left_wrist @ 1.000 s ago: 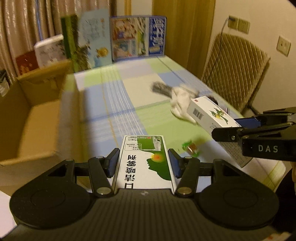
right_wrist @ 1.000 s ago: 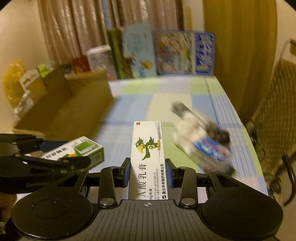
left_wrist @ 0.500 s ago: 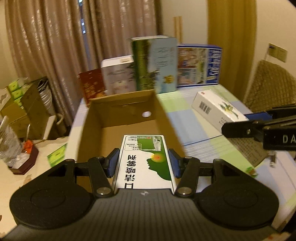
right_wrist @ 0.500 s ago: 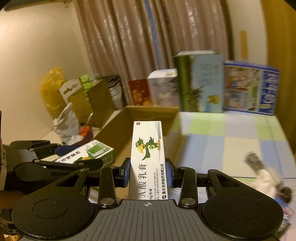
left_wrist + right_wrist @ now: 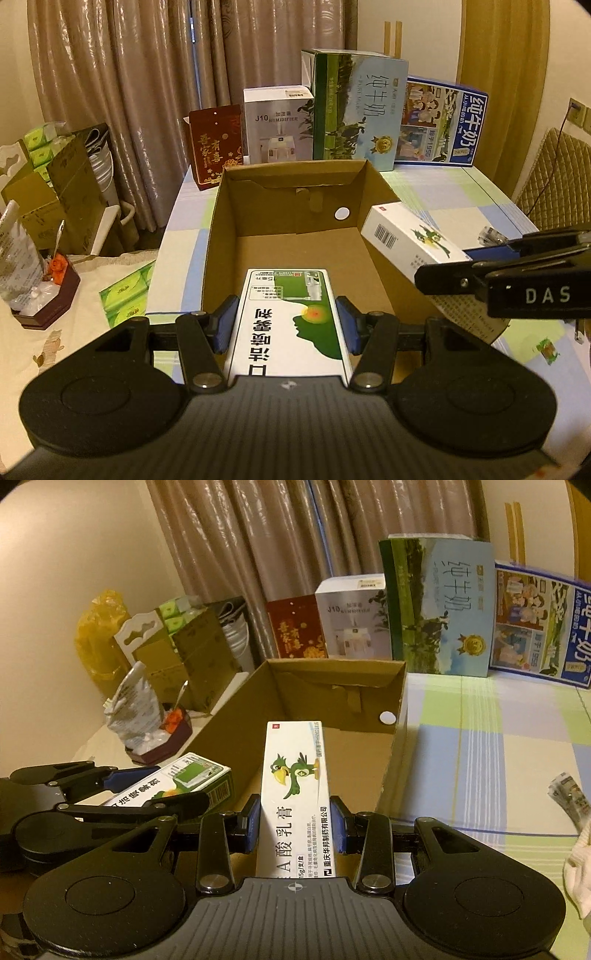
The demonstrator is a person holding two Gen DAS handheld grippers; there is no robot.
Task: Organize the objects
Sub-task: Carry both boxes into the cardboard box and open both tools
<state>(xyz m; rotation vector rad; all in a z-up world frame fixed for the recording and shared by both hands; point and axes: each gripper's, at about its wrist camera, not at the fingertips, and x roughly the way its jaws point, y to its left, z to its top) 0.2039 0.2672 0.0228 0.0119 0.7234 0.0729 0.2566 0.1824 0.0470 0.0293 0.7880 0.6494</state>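
Observation:
My left gripper (image 5: 287,325) is shut on a green-and-white medicine box (image 5: 288,317), held over the near end of an open cardboard box (image 5: 295,236). My right gripper (image 5: 294,821) is shut on a long white ointment box with a green parrot (image 5: 295,786), above that carton's (image 5: 391,746) near right corner. In the left wrist view the parrot box (image 5: 410,240) and right gripper (image 5: 458,275) come in from the right over the carton's right wall. The right wrist view has the left gripper (image 5: 184,786) and green box (image 5: 177,782) at lower left. The carton's floor is bare.
Tall milk cartons (image 5: 354,110), a humidifier box (image 5: 277,125) and a red box (image 5: 216,147) stand behind the carton. The checked tablecloth (image 5: 480,738) spreads right, with crumpled white things (image 5: 580,834) at its edge. A wicker chair (image 5: 554,177) is far right; clutter (image 5: 37,236) sits left.
Both grippers have swung left from the crumpled things on the tablecloth to the cardboard box, each still holding its box. They now hover closer over its near end.

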